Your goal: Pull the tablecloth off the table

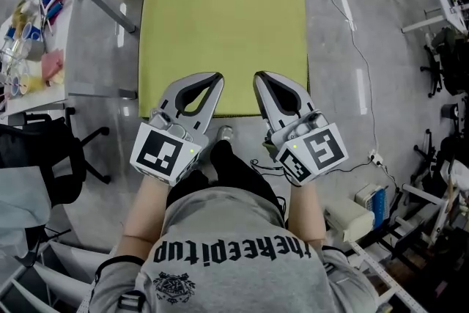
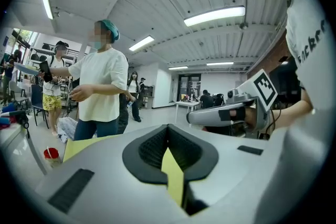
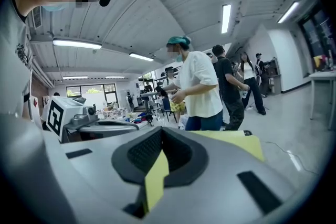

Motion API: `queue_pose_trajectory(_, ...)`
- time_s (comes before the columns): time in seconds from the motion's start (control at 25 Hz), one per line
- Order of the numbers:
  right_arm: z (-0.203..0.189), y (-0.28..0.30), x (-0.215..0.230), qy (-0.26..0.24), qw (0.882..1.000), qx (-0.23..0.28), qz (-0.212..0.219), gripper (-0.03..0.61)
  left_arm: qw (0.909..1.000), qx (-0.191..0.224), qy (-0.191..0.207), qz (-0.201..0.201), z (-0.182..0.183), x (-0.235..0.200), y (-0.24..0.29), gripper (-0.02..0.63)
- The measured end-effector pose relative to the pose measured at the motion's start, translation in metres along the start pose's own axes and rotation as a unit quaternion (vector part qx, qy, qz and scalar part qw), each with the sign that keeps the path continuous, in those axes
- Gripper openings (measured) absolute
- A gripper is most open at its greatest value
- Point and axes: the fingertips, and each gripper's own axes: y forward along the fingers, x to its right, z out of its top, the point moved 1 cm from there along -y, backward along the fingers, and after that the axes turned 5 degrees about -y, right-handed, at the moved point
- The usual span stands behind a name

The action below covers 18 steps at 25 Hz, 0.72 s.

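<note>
In the head view, the yellow-green tablecloth (image 1: 220,33) lies spread flat ahead of the person, with the left gripper (image 1: 217,77) and right gripper (image 1: 259,77) side by side over its near edge. In the left gripper view, the jaws are clamped on a fold of tablecloth (image 2: 173,176). In the right gripper view, the jaws likewise pinch the tablecloth (image 3: 154,181).
</note>
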Motion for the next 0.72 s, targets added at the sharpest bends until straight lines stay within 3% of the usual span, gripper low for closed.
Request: queue_pose_trajectory(0.72,-0.08,-0.03,0.081,0.07,0.991,-0.063,-0.096,0.012,0.9984,-0.042,-0.015,-0.036,-0.036,0.014,0.048,0.014)
